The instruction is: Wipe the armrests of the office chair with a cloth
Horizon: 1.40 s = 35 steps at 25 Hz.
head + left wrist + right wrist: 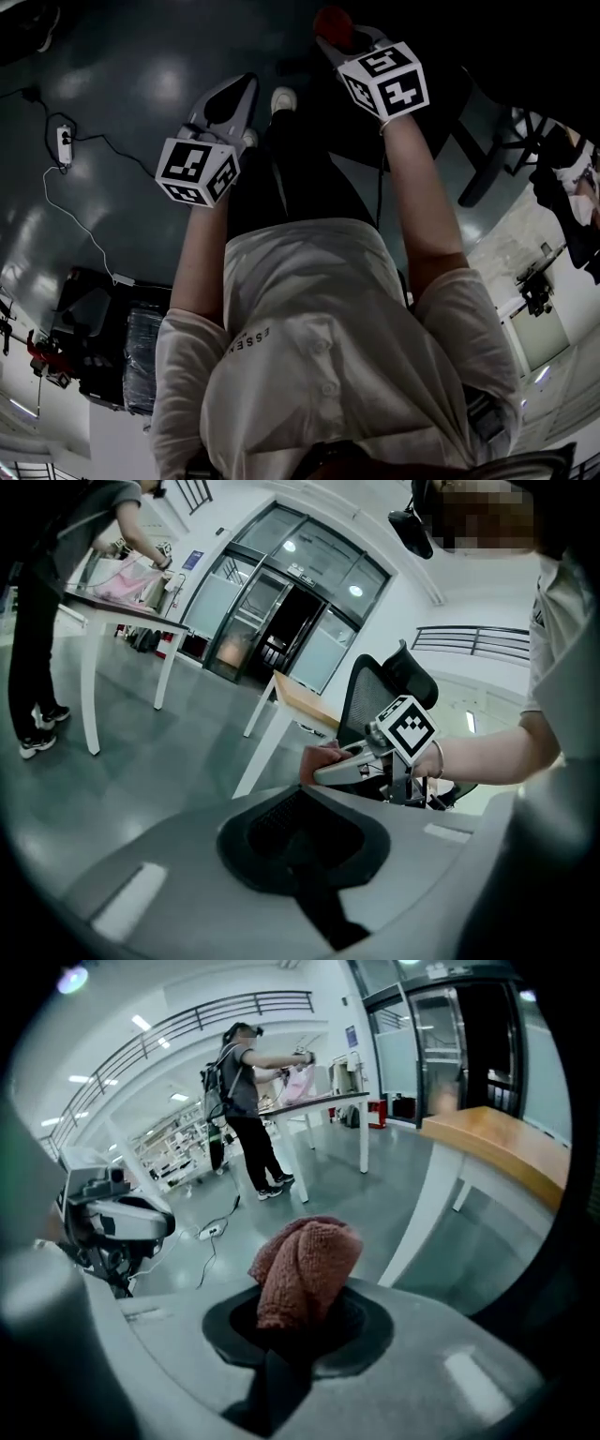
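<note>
Left gripper (228,94): jaws together, nothing in them. Right gripper (300,1321): clamped on the red cloth (305,1265), which is bunched and sticks up out of the jaws, held in the air above the floor (375,1213). The black mesh office chair (373,694) is just past the right gripper, beside a wood-topped table (305,700). Far back I see a person (242,1101) at a white table (323,1101).

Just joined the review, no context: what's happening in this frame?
A person holds a gripper in each hand. The right gripper is shut on a reddish cloth; the left gripper is shut and empty. An office chair stands just beyond the right gripper, but no view shows the cloth touching it, so wiping doesn't seem under way.
</note>
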Motion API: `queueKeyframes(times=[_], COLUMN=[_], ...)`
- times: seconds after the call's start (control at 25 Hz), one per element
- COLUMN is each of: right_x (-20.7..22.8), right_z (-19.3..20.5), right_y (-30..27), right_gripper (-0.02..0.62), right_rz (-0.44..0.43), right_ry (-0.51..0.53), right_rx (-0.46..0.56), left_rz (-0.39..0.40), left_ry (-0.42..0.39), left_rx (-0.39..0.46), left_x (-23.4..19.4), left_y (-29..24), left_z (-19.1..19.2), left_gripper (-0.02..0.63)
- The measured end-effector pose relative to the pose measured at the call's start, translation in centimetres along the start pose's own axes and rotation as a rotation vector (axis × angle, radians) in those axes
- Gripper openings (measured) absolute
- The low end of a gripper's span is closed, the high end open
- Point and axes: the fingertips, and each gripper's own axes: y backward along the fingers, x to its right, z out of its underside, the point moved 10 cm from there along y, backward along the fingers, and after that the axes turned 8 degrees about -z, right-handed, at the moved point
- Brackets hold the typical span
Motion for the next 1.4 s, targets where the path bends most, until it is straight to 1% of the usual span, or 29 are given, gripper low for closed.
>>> queueKeyframes(times=[0.08,0.24,0.36,0.48,0.72,0.92,1.04,1.24,1.32,1.4], right_x=[-1.2,-3.7,-5.5,-7.6,-10.9,-13.7,-15.6,-18.6,-19.6,-20.5], right_z=[-0.4,-0.4,0.2,0.6,2.7,4.4,5.1,6.3,7.1,7.8], right_y=[-0.7,-1.8,-2.4,-2.8,-3.0,-2.8,-2.9,-3.0,-2.9,-2.6], right_gripper=[0.052,0.052,0.052,0.052,0.052,0.052,0.052,0.052,0.052,0.052], right_rz=[-0.011,-0.056,-0.087,-0.099,-0.083,-0.057,-0.057,-0.051,-0.064,-0.097], right_ry=[0.055,0.127,0.155,0.165,0.140,0.117,0.093,0.045,0.011,-0.070], right_rx=[-0.047,-0.124,-0.174,-0.190,-0.177,-0.148,-0.147,-0.148,-0.152,-0.126], left_rz=[-0.002,-0.001,0.005,0.007,0.037,0.074,0.095,0.156,0.178,0.195], left_ry=[0.007,0.014,0.016,0.009,-0.012,-0.060,-0.071,-0.109,-0.128,-0.143], left_rx=[0.006,0.011,0.009,0.018,0.006,0.005,-0.004,-0.030,-0.030,-0.026], left_x=[-0.2,-0.5,-0.6,-1.1,-1.8,-1.7,-1.7,-1.9,-1.7,-1.6], left_y=[0.6,1.8,2.6,3.7,6.2,8.0,9.3,10.9,11.4,11.9], left_z=[0.2,0.7,1.3,1.5,2.7,3.6,4.3,4.9,4.8,4.6], left_gripper=[0.017,0.018,0.017,0.017,0.017,0.017,0.017,0.017,0.017,0.017])
